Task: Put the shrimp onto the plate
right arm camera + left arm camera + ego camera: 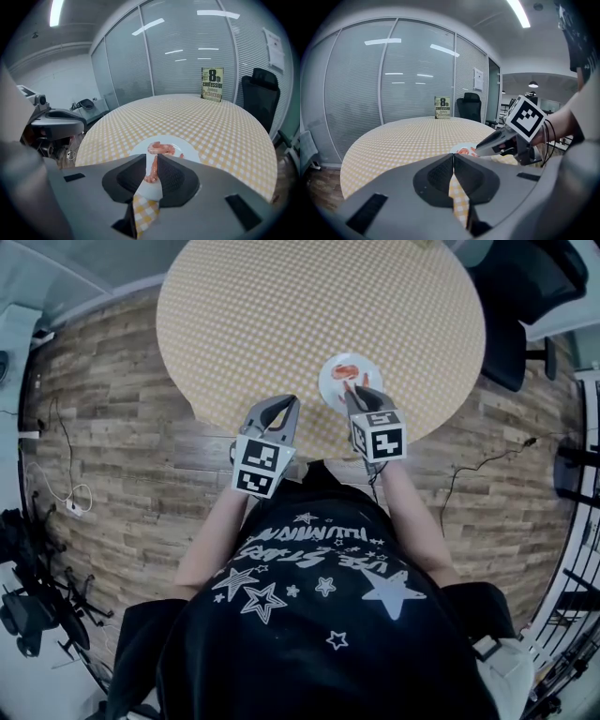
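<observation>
A white plate (334, 371) lies near the front right edge of the round yellow-checked table (281, 315). One pink shrimp (161, 149) rests on the plate (190, 151). My right gripper (151, 158) hangs just above the plate's near rim, shut on a second shrimp (151, 172) that dangles between the pads. In the head view the right gripper (359, 392) points onto the plate. My left gripper (278, 407) is shut with nothing in it, over the table's front edge left of the plate. The left gripper view shows its closed tips (453, 157), with the right gripper (494, 142) and plate (458, 149) beyond.
A book (212, 84) stands upright at the table's far side, against a glass wall. A black office chair (525, 296) is behind the table at the right. Cables (70, 493) lie on the wooden floor at the left.
</observation>
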`<state>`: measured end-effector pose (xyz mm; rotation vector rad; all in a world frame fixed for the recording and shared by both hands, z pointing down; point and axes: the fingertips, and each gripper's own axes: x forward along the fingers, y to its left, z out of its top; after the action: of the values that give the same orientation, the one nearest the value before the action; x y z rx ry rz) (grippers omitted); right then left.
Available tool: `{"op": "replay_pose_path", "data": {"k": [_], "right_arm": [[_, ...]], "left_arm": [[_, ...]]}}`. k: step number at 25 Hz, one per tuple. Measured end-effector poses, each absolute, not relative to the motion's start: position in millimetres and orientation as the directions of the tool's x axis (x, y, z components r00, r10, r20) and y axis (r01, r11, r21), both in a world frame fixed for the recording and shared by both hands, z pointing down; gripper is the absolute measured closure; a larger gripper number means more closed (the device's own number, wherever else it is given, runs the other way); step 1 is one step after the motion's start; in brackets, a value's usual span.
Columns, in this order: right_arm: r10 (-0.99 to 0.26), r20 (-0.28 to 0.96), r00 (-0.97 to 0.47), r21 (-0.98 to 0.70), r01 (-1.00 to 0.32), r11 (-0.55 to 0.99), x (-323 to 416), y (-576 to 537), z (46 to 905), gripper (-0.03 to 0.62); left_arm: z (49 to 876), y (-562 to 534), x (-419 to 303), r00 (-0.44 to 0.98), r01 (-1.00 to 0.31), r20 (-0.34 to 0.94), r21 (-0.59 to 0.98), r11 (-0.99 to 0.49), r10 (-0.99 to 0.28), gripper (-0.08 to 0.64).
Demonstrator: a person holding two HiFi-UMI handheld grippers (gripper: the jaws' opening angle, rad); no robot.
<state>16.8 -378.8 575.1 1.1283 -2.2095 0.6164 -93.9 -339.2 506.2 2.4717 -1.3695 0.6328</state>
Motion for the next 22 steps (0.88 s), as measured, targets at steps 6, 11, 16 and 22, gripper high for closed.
{"op": "replay_pose_path", "data": {"k": [6,11,16,22], "right_arm": [[-0.61,0.636,-0.472,-0.138,-0.848,0.511,22,-363,552,0.524],[-0.647,0.607,-0.462,-0.142,-0.864,0.483,22,-342,536,0.524],[-0.681,0.578,-0.45,-0.154,-0.879,0.451,19,-310,521,0.524],[-0.722,0.556,-0.412,-0.151,-0.904,0.4,22,-271,511,0.524]], "left_arm": [[493,-324,-98,0.478,-0.844,0.458,0.001,-0.537,-0.75,0.551],[481,-304,-101,0.503,-0.829,0.43,-0.006,-0.56,-0.75,0.551],[475,-276,-105,0.526,-0.817,0.415,0.003,-0.577,-0.742,0.551],[473,-244,-106,0.569,-0.784,0.406,0.005,-0.621,-0.715,0.551]]}}
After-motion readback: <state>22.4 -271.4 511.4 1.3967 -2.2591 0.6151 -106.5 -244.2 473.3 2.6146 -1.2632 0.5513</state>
